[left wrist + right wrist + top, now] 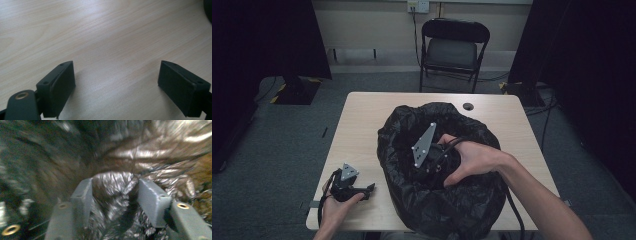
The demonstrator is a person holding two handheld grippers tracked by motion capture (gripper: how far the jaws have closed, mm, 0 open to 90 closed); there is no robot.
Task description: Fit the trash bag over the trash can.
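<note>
Inside black bag (442, 200), right gripper (115, 195) jaws parted.

Black plastic bag (447, 200) open on my table (362, 125)

The bag is glossy, crinkled black film, standing slumped with its mouth gaping upward, over the table's middle and near edge, toward the right side. My right gripper (113, 195) reaches down inside it, jaws parted around a wrinkled fold of the shiny lining. Its rim bulges unevenly all round.
</note>
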